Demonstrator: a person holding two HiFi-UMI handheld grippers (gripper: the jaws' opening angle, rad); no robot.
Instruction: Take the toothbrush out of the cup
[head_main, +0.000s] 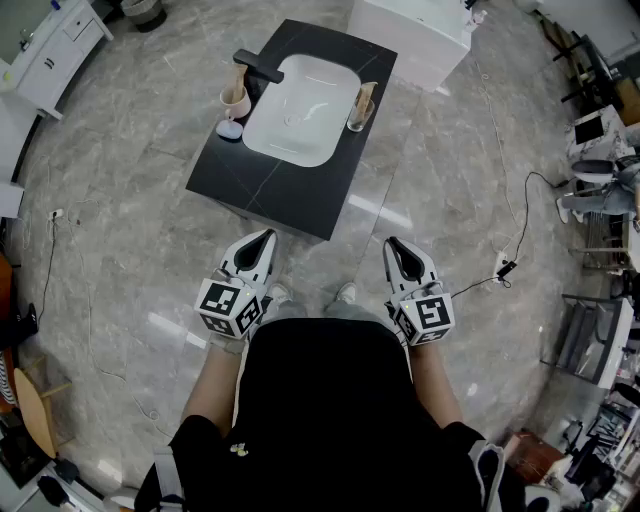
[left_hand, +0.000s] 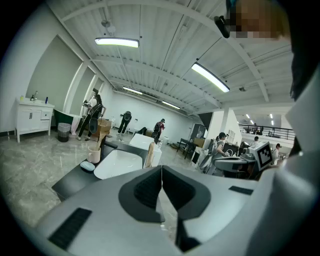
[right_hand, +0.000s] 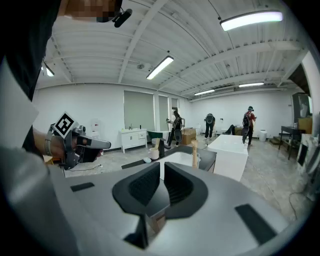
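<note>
A black counter with a white sink stands ahead of me on the marble floor. On its left side sits a pink cup with a wooden-handled brush in it, beside a black faucet. On the right side a clear glass holds a wooden toothbrush. Both grippers hang well short of the counter at waist height. The left gripper is shut and empty. The right gripper is also shut, with only a sliver between its jaws and nothing in them. The left gripper view shows the cup and toothbrush far off.
A pale blue soap-like lump lies by the pink cup. A white block stands behind the counter and a white vanity at far left. Cables and a plug lie on the floor at right. People stand in the background.
</note>
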